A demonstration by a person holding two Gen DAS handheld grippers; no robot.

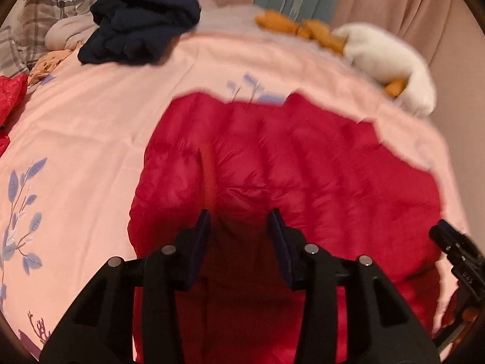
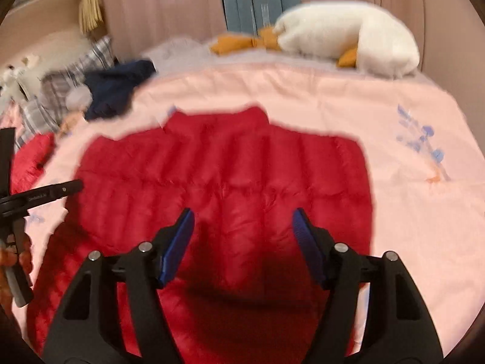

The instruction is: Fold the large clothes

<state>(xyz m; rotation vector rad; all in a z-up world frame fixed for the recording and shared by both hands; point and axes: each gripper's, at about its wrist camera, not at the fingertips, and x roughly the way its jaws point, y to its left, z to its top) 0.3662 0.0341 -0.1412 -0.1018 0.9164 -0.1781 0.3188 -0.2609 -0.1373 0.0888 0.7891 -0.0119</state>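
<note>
A red quilted down jacket (image 1: 288, 163) lies spread on the pink bedsheet (image 1: 91, 115), collar toward the far side. It also shows in the right wrist view (image 2: 230, 170). My left gripper (image 1: 241, 217) is open just above the jacket's near part, with a fold of red fabric between its jaws. My right gripper (image 2: 242, 215) is open wide above the jacket's near middle, holding nothing. The right gripper's body shows at the right edge of the left wrist view (image 1: 454, 251). The left gripper's body shows at the left edge of the right wrist view (image 2: 36, 197).
A dark navy garment (image 1: 136, 27) lies heaped at the far left of the bed by a plaid pillow (image 1: 63, 3). A white plush goose (image 2: 348, 36) with orange feet lies along the far edge. Another red garment (image 1: 10, 97) lies at the left. Pink curtains hang behind.
</note>
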